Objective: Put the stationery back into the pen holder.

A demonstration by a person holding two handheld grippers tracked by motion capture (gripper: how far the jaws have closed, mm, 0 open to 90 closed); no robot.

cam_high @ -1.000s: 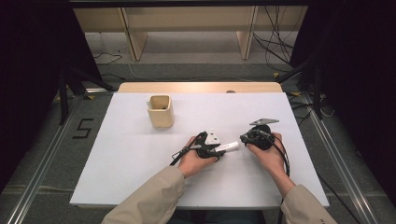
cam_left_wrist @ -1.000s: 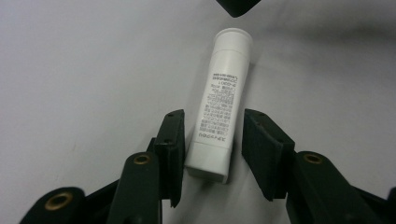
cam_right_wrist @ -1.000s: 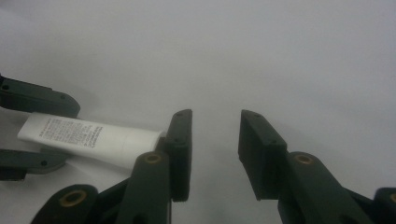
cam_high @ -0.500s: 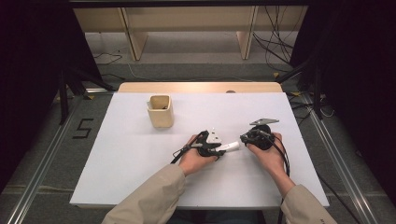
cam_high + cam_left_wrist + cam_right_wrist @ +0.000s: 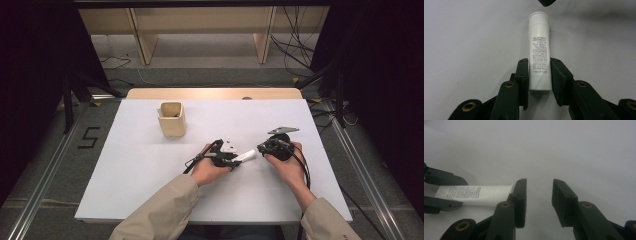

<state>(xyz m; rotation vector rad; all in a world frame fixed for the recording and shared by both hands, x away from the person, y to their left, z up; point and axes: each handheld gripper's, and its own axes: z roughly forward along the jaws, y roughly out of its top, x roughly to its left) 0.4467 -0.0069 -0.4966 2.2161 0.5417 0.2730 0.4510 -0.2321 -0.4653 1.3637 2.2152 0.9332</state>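
Now | left tongs point(image 5: 539, 82) closing on white tube point(image 5: 539, 55) | right tongs point(image 5: 539, 202) empty

Left gripper closing on white tube

Left gripper point(image 5: 538, 77): jaws have just been closing, gap narrower than in the two earlier high-view pictures; white tube point(image 5: 539, 53) lies between them, crimped end towards the gripper body, cap end pointing away. In the left gripper view the left pad meets the tube's side and the right pad stands just beside it; whether it presses cannot be told. In the high view the tube point(image 5: 246, 156) lies a little more level across the table than one second ago.
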